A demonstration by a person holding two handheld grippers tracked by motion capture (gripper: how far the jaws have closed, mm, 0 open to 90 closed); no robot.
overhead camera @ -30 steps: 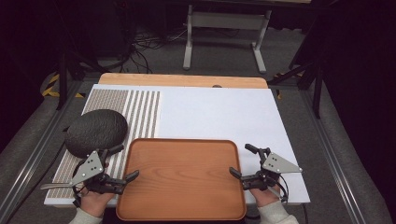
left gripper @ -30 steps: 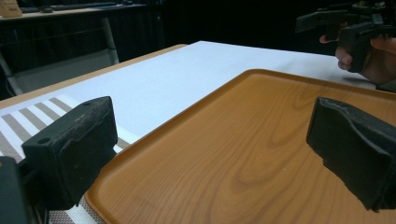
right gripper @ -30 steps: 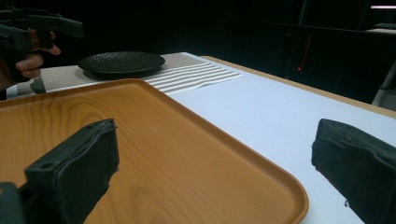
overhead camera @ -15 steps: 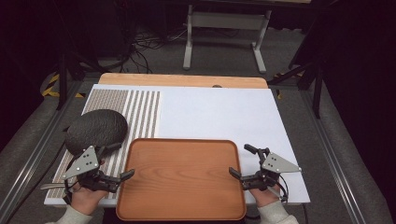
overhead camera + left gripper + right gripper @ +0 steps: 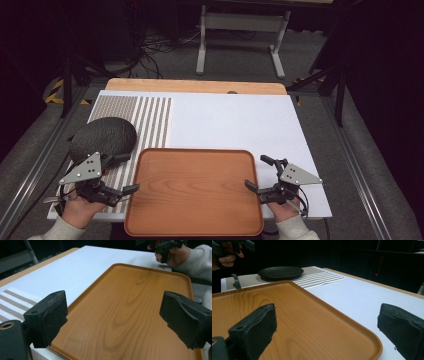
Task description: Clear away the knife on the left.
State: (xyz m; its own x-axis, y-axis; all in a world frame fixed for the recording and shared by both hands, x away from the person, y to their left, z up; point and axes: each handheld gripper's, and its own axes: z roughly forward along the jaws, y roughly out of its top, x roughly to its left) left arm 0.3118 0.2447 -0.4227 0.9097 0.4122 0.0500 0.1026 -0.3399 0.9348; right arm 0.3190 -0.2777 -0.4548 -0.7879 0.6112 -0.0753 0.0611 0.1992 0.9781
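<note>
An orange-brown wooden tray lies empty at the near edge of the table. My left gripper hovers at the tray's left rim, open; its jaws have just been closing a little with nothing pressed between them. In the left gripper view the jaws stand wide apart above the tray. My right gripper sits at the tray's right rim, open. In the right gripper view its jaws frame the tray's corner without touching it.
A dark round textured plate rests on the striped left part of the white mat, just behind my left gripper. The table's wooden back edge lies beyond. A metal stand is on the floor behind.
The left gripper has risen slightly and drifted left, off the tray's rim. The right gripper and the tray have stayed put.
</note>
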